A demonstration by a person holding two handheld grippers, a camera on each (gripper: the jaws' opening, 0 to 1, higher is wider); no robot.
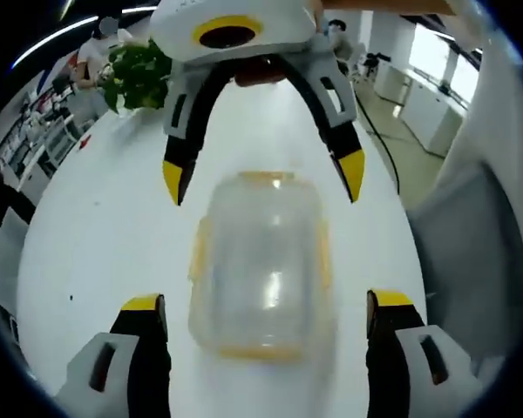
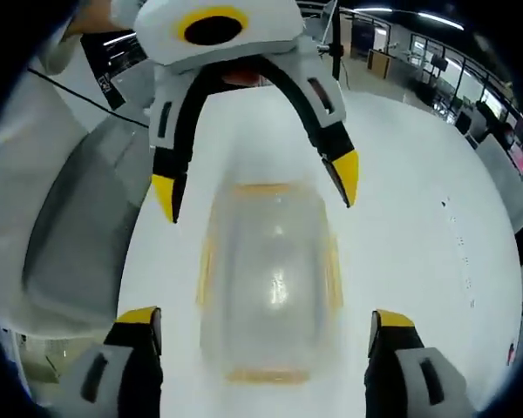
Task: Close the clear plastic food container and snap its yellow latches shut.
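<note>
The clear plastic food container with yellow latches [image 1: 260, 266] [image 2: 268, 287] sits on the white counter [image 1: 96, 235] [image 2: 418, 218], directly between the two facing pairs of tongs. The left tongs [image 1: 266, 305] [image 2: 254, 192] stand wide apart, and so do the right tongs [image 2: 266, 318] [image 1: 263, 178], touching nothing. A leafy green plant [image 1: 138, 74] stands beyond the right tongs.

Open-plan office or lab; long white table [image 1: 96, 235]; potted plant [image 1: 138, 74]; ceiling strip lights [image 2: 440, 19].
</note>
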